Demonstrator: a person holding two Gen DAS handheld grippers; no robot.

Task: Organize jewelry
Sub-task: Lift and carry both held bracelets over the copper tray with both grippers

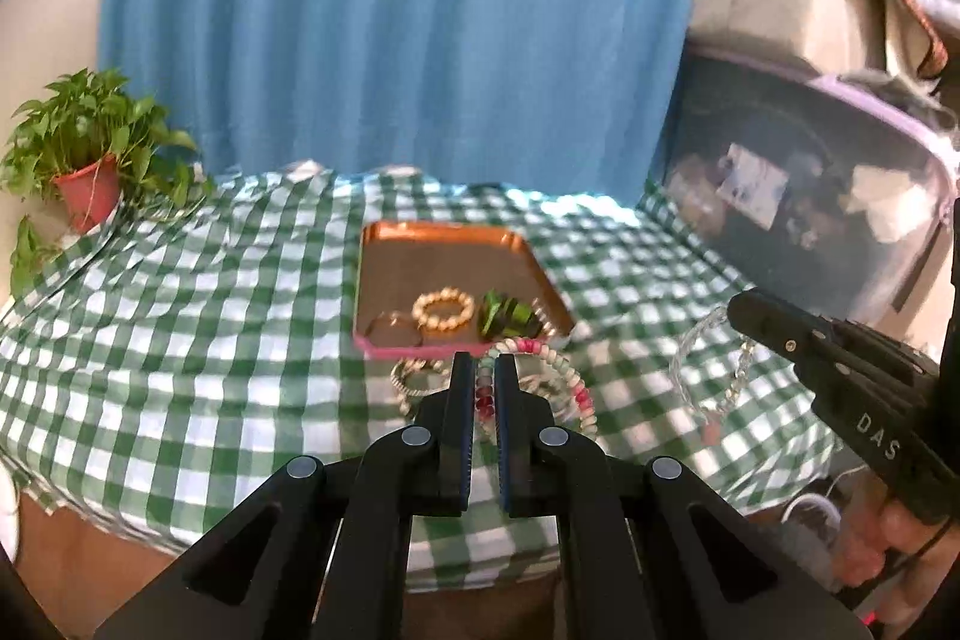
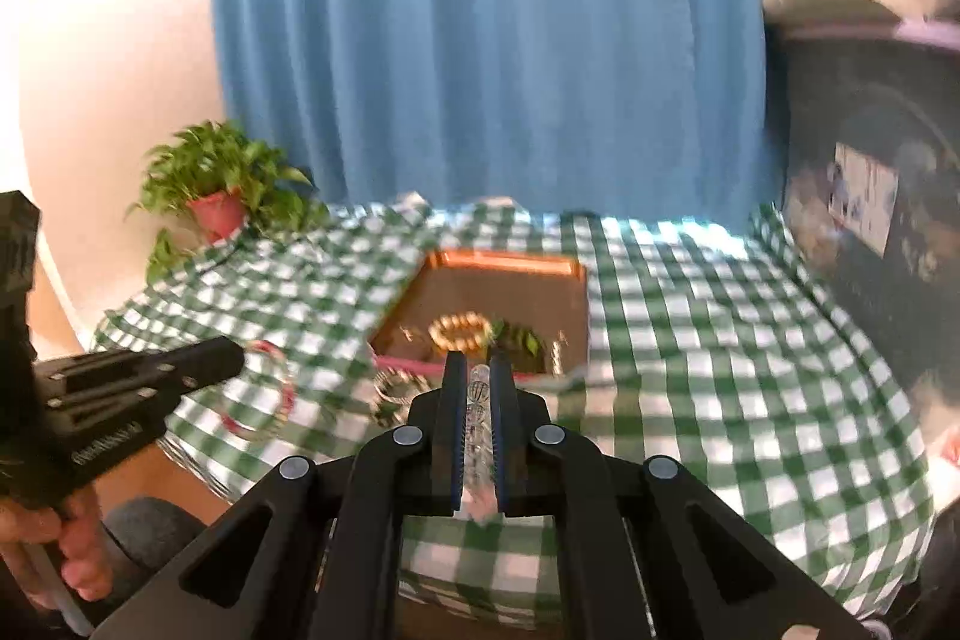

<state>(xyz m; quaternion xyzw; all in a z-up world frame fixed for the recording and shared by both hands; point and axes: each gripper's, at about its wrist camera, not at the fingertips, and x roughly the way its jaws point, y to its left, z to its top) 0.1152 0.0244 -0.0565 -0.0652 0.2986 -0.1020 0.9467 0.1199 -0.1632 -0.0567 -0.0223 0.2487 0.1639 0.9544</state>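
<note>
Bright, even light; motion blur smears both views, with fisheye bending at edges

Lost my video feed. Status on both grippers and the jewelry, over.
Left hand-held gripper shut on pink-and-white bead bracelet. Right hand-held gripper shut on clear bead bracelet. Tray ahead holds other pieces. Path clear.

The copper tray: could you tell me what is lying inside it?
Inside the tray: a cream bead bracelet, a green-black piece, a thin ring. Left gripper hides its front edge.
</note>
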